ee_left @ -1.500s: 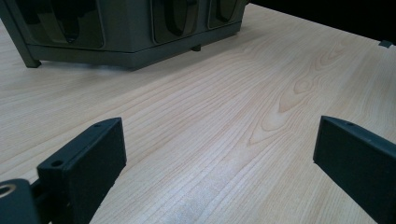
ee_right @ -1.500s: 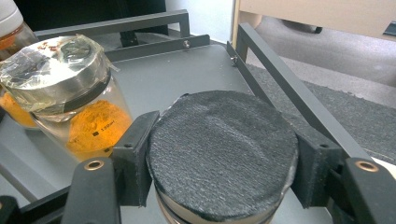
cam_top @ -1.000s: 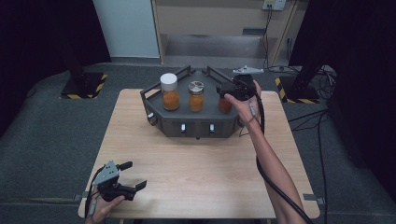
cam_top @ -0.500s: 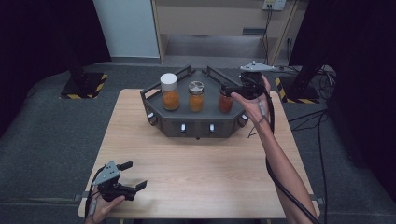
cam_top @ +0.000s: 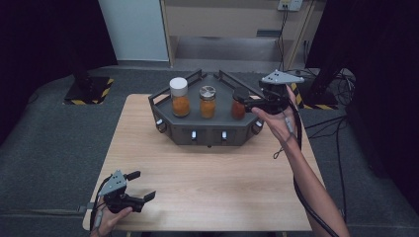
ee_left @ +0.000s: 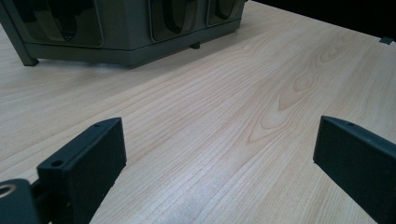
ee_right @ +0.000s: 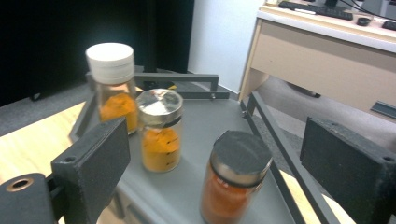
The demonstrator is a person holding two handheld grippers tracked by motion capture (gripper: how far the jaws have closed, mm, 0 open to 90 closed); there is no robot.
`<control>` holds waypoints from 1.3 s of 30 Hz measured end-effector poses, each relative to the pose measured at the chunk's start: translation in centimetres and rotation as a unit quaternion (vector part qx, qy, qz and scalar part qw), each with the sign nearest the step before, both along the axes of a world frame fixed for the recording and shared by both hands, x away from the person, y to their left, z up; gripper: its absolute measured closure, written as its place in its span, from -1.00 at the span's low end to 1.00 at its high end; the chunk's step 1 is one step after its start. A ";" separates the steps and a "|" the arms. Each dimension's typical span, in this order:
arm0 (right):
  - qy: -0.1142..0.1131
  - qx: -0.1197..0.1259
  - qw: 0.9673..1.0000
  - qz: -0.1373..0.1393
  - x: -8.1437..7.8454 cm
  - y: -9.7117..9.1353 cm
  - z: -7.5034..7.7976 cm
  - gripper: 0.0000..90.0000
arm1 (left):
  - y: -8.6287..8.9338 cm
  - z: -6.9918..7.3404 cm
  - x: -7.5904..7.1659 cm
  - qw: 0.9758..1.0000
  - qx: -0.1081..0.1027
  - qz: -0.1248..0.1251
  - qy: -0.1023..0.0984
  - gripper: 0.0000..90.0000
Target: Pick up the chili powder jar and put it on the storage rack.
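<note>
Just ahead of our right gripper (cam_top: pixel 251 102), whose jaws have just been opening and stand spread with nothing between them, the grey tray (cam_top: pixel 215 132) carries three spice jars; the dark-lidded jar (ee_right: pixel 233 179) stands released nearest it, apparently placed. Our left gripper (cam_top: pixel 140 186) rests spread on the surface (cam_top: pixel 217 182).

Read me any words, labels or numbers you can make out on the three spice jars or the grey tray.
None can be read.
Dark-lidded jar: a small white mark on the glass, too blurred to read.
Silver-lidded jar: dark specks, illegible.
White-lidded jar: no print visible.
Grey tray: no lettering visible.
</note>
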State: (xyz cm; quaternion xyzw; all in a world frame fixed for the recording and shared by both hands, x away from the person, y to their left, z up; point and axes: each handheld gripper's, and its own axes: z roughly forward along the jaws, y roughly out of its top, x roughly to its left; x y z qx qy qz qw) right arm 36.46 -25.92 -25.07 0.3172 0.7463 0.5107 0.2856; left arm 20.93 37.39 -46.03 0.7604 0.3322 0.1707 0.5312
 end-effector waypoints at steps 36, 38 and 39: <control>0.027 0.026 0.999 0.011 -10.5 -7.7 -8.4 -0.94 | -0.1 0.0 0.1 1.000 0.003 0.002 0.003 -0.96; 0.028 0.027 0.999 0.006 -11.0 -8.2 -9.0 -0.94 | -0.1 0.0 0.1 1.000 0.003 0.002 0.002 -0.96; 0.030 0.029 0.999 0.006 -11.3 -8.5 -9.4 -0.94 | -0.1 0.0 0.0 1.000 0.003 0.002 0.002 -0.96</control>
